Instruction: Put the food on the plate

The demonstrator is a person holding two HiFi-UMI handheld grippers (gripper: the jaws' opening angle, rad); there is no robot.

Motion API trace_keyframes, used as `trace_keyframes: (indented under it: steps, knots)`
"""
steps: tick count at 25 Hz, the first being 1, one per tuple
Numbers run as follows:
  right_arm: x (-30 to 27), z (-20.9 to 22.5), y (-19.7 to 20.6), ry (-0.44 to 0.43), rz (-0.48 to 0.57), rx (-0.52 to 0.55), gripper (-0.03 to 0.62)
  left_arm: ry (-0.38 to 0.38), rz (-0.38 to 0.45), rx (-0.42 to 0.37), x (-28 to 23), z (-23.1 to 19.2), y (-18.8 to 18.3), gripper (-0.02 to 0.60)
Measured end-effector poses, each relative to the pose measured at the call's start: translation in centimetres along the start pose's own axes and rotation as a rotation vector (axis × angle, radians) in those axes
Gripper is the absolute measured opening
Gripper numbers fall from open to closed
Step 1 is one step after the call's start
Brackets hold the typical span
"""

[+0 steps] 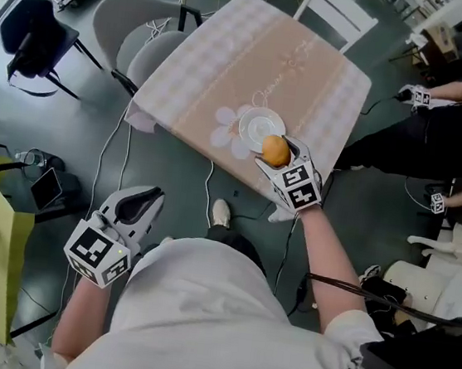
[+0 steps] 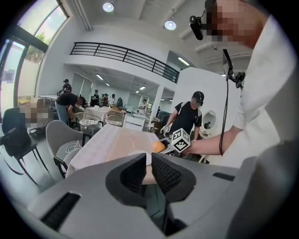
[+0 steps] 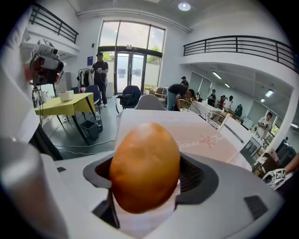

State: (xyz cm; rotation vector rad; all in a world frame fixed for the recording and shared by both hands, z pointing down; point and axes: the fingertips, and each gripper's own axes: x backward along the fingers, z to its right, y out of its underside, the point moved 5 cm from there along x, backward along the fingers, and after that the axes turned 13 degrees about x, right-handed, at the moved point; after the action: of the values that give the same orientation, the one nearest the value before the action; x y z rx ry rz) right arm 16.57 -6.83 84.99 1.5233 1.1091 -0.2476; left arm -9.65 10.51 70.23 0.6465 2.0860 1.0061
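1. Fingers (image 1: 296, 152) of the right gripper (image 1: 278, 155) are seen in the head view clamped on the food (image 1: 275, 149), a rounded orange-brown piece.
2. The food is held over the near right rim of the white plate (image 1: 252, 124). Whether food and plate touch cannot be told.
3. The plate is placed close to the near edge of the table (image 1: 254, 65), which is covered with a pale cloth (image 1: 309, 89) with a beige band down its middle.
4. A grey chair (image 1: 125, 24) is set at the table's left side and a white chair (image 1: 340, 13) at its far end.
5. The left gripper (image 1: 149, 200) is held low at the left, well apart from the table, above the grey floor (image 1: 71, 126).
6. In the left gripper view, the fingers (image 2: 167, 175) of the left gripper (image 2: 148, 161) are drawn together to a narrow slit, with nothing between them.
7. Beyond them, the table (image 2: 110, 140) is shown, with the food (image 2: 159, 146) held in the right gripper (image 2: 164, 145) at the table's right end.
8. In the right gripper view, the food (image 3: 145, 165) is gripped between the two dark ribbed fingers (image 3: 192, 175) and stands out above them, filling the middle of the view.
9. Behind the food, the table (image 3: 196, 135) is seen stretching away, and a yellow table (image 3: 70, 105) is seen at the left.
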Motion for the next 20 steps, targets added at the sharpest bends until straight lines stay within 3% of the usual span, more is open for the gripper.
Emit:
trace_keyframes:
  steps: [10, 20]
  knots:
    - [-9.2, 4.2, 3.3, -0.141, -0.088, 0.120, 0.366, -0.170, 0.006, 0.059, -3.4, 0.3, -1.4, 0.043]
    - [-12.6, 3.5, 4.0, -0.205, -0.130, 0.211, 0.367, -0.264, 0.005, 0.111, -2.9, -0.5, -1.2, 0.044]
